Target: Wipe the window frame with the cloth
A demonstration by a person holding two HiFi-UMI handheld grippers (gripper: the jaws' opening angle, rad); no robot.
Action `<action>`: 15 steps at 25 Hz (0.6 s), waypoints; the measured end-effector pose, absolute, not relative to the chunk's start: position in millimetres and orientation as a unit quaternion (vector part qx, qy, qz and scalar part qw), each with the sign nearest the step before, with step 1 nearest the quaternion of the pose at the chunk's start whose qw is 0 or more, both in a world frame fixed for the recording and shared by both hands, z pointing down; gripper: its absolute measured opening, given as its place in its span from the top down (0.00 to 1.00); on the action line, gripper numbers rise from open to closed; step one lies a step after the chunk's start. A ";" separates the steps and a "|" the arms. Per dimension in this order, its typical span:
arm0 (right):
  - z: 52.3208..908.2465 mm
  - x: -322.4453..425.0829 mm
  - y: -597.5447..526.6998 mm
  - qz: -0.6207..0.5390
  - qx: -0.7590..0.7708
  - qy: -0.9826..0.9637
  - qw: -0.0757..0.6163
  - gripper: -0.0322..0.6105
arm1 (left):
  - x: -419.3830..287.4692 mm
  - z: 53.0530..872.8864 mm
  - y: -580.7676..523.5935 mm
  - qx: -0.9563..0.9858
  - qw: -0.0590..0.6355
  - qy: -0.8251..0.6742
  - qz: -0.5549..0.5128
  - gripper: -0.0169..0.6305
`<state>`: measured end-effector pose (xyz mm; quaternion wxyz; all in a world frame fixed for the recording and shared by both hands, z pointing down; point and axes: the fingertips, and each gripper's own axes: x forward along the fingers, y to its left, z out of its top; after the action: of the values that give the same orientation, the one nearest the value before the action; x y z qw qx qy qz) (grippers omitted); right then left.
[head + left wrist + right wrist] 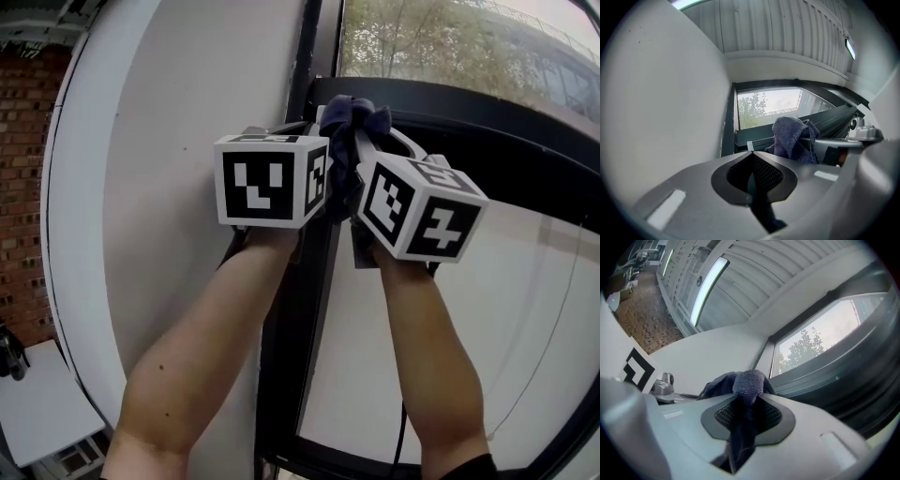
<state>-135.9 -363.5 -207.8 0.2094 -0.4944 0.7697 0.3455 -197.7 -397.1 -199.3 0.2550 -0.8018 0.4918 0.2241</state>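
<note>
Both grippers are raised side by side against the black window frame (pixel 309 84), near its upper left corner. A dark blue cloth (pixel 349 131) is bunched in my right gripper (pixel 361 141), whose jaws are shut on it; the right gripper view shows the cloth (pixel 747 385) sticking out of the closed jaws. In the left gripper view the cloth (pixel 792 138) hangs just right of my left gripper (pixel 751 150). The left gripper's jaws are shut with nothing between them. The frame's black upright (pixel 727 122) runs beside the white wall.
A white wall (pixel 197 103) lies left of the frame. Glass (pixel 441 47) above the black crossbar (pixel 506 141) shows trees outside. A lower pane (pixel 487 319) sits below it. A brick wall (pixel 23 187) and a white table (pixel 37 403) are at far left.
</note>
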 end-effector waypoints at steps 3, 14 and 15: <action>-210.6 -137.5 -365.1 0.353 -0.512 0.756 0.204 0.84 | -197.1 -200.7 -400.1 -0.804 0.253 0.490 0.220 0.98; -215.3 -134.2 -363.0 0.385 -0.565 0.711 0.166 0.84 | -198.5 -193.1 -401.0 -0.811 0.238 0.484 0.226 0.98; -215.2 -132.6 -362.2 0.384 -0.568 0.709 0.165 0.84 | -197.3 -193.1 -400.5 -0.812 0.237 0.482 0.227 0.98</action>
<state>-132.6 -362.2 -215.2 0.1653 -0.5679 0.7088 0.3844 -197.3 -400.5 -193.1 0.2369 -0.8124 0.4820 0.2270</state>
